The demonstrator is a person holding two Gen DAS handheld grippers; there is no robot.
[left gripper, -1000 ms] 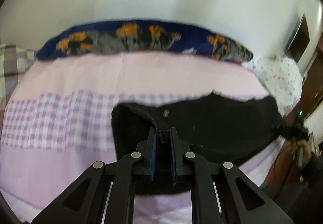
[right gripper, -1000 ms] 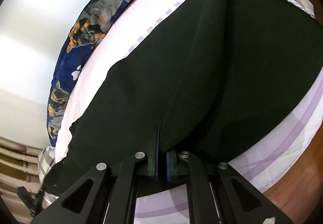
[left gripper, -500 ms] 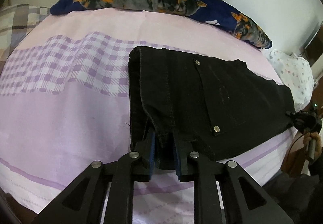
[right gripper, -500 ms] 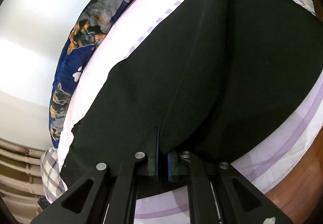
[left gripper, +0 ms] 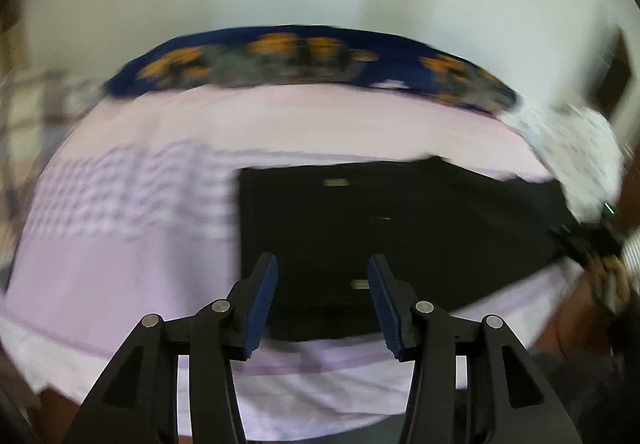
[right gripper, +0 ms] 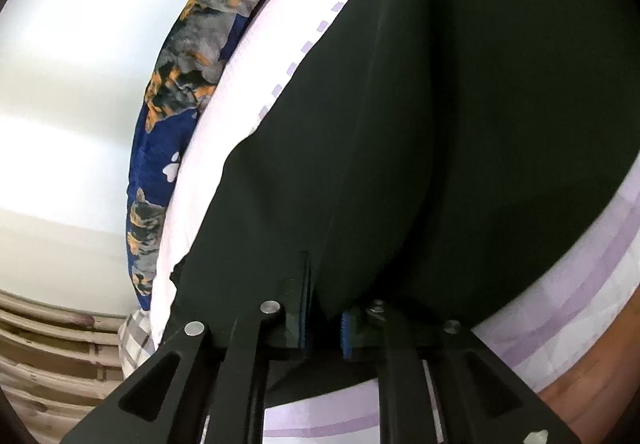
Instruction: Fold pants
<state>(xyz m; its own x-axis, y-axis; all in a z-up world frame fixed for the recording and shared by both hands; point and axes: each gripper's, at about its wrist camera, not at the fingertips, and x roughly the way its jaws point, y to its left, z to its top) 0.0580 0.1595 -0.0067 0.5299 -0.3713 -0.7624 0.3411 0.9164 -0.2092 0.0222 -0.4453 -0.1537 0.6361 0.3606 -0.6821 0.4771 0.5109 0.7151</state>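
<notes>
Black pants (left gripper: 400,228) lie folded flat on the pink and lilac bed sheet (left gripper: 140,264), rivets showing. My left gripper (left gripper: 323,260) hovers over their near edge; its jaws are opening and nothing is between the blue pads. This view is blurred by motion. In the right wrist view the pants (right gripper: 480,124) fill most of the picture, and a raised fold of them runs down into my right gripper (right gripper: 326,300). Its jaws are opening a little, with the fold still between the pads. The right gripper (left gripper: 580,240) also shows at the pants' far right end, with a hand behind it.
A navy pillow with orange and grey animal print (left gripper: 312,56) lies along the wall at the back of the bed. A white dotted pillow (left gripper: 568,136) sits at the right. The bed's near edge drops to a brown wooden floor (right gripper: 592,372). Plaid cloth (right gripper: 136,340) lies at the far end.
My left gripper let go of the pants' edge, opened wide and drew back; the pants now lie flat. My right gripper's pads have parted slightly around the fold.
</notes>
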